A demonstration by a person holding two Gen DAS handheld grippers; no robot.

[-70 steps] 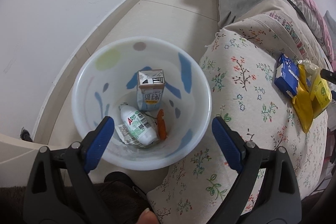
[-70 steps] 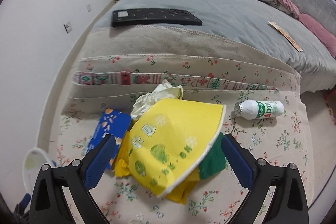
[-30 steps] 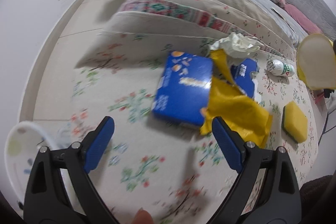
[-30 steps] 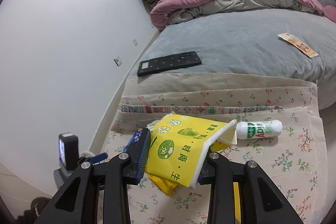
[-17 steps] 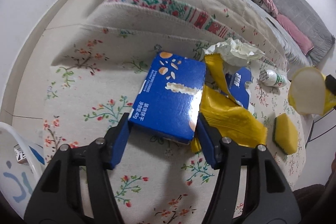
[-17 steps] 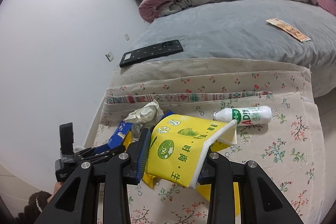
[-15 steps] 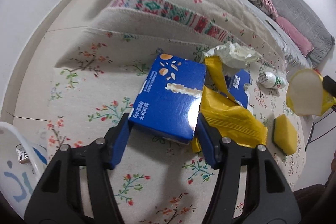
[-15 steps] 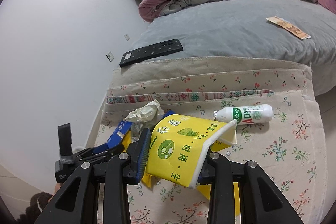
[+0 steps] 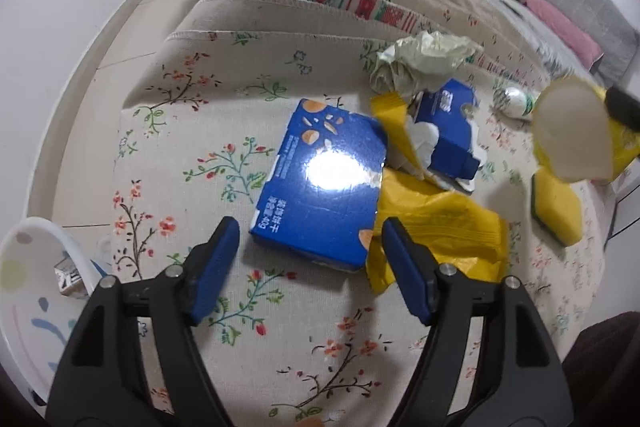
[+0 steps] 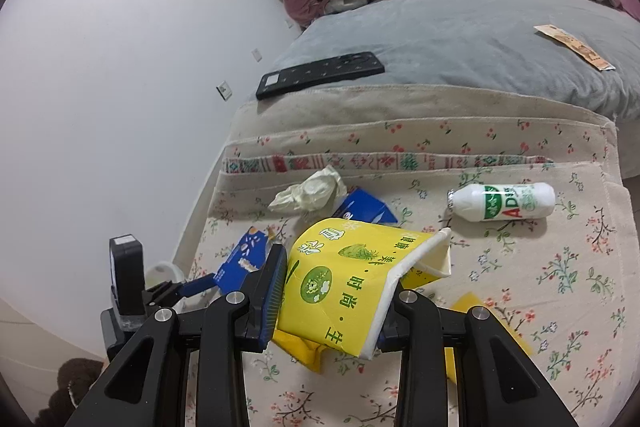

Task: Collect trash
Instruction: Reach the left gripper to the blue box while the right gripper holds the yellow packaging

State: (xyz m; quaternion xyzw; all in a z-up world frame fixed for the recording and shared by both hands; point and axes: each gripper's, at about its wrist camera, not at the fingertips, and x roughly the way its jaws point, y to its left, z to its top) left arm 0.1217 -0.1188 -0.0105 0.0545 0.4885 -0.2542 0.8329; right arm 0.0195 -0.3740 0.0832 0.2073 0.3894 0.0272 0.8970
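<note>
Lying flat on the floral cloth [image 9: 248, 99], the blue rectangular cardboard box [image 9: 324, 187] points its long axis toward the left gripper [image 9: 308, 251], whose jaws are opening with nothing pressed; glare hides its print. The right gripper [image 10: 332, 287] clamps the squashed yellow paper cup [image 10: 352, 287], mouth rightward, right of the box, hiding litter beneath.

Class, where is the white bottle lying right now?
In the right wrist view, the white bottle lies on its side on the floral cover, at right, beyond the yellow cup.

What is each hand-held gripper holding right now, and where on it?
The right hand-held gripper pinches the crushed yellow paper cup across its side walls. The left hand-held gripper, jaws opening, holds nothing.
</note>
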